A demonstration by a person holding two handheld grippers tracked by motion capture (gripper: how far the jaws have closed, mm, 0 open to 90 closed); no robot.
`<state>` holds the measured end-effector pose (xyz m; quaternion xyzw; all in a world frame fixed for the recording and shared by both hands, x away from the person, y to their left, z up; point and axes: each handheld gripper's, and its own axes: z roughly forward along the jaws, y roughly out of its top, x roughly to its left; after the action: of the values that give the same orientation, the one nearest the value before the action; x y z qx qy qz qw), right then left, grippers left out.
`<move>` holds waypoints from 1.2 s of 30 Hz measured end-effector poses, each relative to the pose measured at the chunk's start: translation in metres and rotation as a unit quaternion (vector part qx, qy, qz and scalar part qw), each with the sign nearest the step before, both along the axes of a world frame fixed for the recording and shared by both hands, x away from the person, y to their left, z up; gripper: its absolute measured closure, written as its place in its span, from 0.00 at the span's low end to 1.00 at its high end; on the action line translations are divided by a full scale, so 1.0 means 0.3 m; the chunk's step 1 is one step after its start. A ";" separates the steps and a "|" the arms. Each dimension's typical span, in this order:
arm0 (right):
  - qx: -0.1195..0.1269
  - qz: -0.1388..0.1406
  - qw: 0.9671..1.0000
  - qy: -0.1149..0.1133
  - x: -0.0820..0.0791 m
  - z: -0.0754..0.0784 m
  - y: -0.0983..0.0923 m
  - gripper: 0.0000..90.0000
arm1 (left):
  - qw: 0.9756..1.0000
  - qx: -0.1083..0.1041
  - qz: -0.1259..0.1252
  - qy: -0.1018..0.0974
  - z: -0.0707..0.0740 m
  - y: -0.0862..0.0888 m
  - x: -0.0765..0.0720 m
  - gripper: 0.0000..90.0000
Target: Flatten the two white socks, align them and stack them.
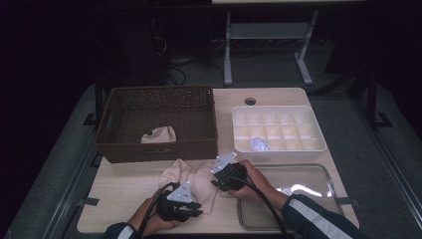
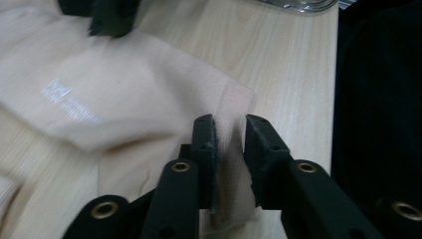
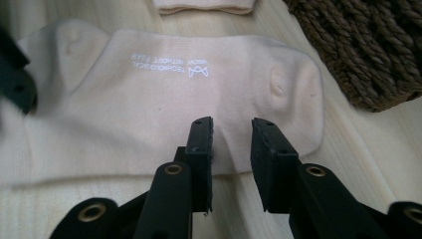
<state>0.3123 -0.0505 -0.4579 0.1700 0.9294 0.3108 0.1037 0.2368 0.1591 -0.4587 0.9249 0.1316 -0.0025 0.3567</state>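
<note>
A beige sock (image 1: pixel 198 178) with white print lies flat on the wooden table between my two grippers. My left gripper (image 1: pixel 191 205) is at its near end. In the left gripper view the jaws (image 2: pixel 230 122) are closed on a raised fold of the sock's cuff (image 2: pixel 230 149). My right gripper (image 1: pixel 219 180) hovers at the sock's far right side. Its jaws (image 3: pixel 232 124) stand apart above the sock's toe end (image 3: pixel 278 94) with nothing pinched. A second beige sock (image 1: pixel 174 168) lies partly under the first, toward the basket.
A brown wicker basket (image 1: pixel 154 149) at the back left holds another beige sock (image 1: pixel 159 134). A white compartment box (image 1: pixel 278 148) at the back right holds a white bundle (image 1: pixel 259 144). A clear tray (image 1: pixel 298 219) sits at the front right.
</note>
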 end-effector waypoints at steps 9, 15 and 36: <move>0.003 -0.014 0.999 -0.028 0.008 0.019 -0.020 0.81 | 0.996 -0.023 0.064 -0.050 0.070 0.079 0.035 0.73; 0.024 0.044 0.999 -0.012 -0.062 0.061 -0.010 0.93 | 0.995 -0.025 0.086 -0.049 0.051 0.091 0.099 0.75; -0.045 0.100 0.994 0.019 -0.132 0.022 -0.012 0.95 | 0.995 0.033 0.078 -0.048 0.001 0.013 0.187 0.83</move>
<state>0.2727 -0.0541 -0.4514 0.0774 0.9566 0.2743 0.0616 0.2929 0.1631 -0.4583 0.9223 0.1857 0.0740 0.3307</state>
